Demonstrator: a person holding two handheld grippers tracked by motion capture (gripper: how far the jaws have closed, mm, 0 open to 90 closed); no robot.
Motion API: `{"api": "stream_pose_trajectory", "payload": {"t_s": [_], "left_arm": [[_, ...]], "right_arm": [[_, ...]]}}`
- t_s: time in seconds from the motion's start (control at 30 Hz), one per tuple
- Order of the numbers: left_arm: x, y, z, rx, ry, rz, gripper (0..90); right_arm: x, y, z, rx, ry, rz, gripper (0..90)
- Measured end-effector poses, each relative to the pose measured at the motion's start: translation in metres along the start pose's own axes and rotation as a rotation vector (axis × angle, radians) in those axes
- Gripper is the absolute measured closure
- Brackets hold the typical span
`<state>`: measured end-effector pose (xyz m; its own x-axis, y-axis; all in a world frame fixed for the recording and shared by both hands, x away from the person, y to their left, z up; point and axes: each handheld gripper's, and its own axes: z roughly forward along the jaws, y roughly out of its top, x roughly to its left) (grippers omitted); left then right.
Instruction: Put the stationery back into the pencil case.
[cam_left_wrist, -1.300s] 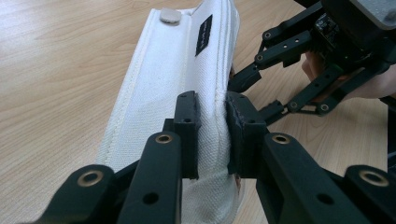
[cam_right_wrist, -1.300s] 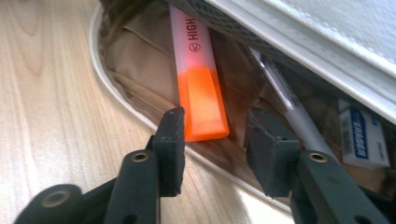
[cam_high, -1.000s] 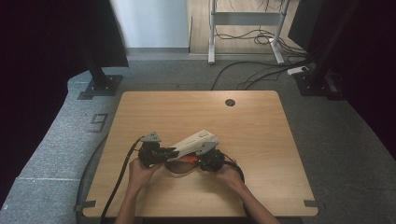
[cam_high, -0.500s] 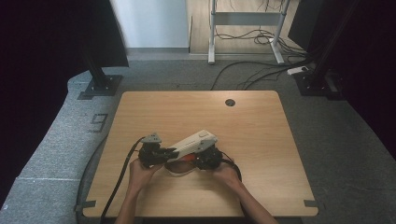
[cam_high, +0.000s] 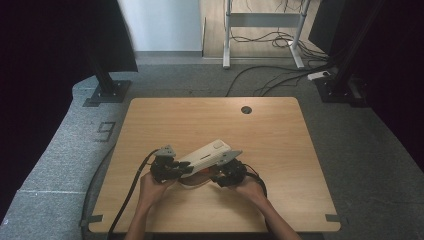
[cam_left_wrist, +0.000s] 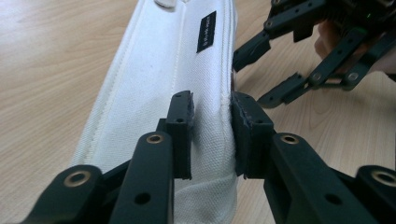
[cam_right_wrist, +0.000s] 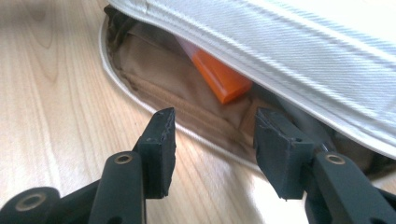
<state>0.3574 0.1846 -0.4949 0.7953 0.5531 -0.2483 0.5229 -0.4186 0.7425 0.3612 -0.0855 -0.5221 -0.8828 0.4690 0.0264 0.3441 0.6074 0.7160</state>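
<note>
On the wooden table (cam_high: 280, 125) lies a white fabric pouch (cam_high: 207, 153) – the left gripper (cam_left_wrist: 212, 116) clamped on its end, the right gripper (cam_right_wrist: 215, 140) spread apart at its open mouth – with an orange block (cam_right_wrist: 222, 77) inside.

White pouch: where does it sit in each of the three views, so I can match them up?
High view: the white pouch lies slantwise on the table, between the left tongs and right tongs.
Left gripper view: pouch runs up the middle, its edge pinched by the left tongs.
Right gripper view: pouch fills the top, its mouth open ahead of the right tongs.
Shared landmark: the wooden table.
</note>
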Motion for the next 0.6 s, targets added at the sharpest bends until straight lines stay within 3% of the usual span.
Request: {"api": "stream_pose_trajectory", "payload": {"t_s": [0.43, 0.6], "left_arm": [[-0.006, -0.008, 0.009, 0.034, -0.02, -0.003, 63.0], [-0.01, -0.012, 0.016, 0.053, -0.015, 0.021, 59.1]], "right_arm": [[-0.014, -0.022, -0.022, -0.026, -0.017, 0.047, 45.4], [-0.018, -0.029, -0.025, -0.03, -0.028, 0.059, 45.2]]}}
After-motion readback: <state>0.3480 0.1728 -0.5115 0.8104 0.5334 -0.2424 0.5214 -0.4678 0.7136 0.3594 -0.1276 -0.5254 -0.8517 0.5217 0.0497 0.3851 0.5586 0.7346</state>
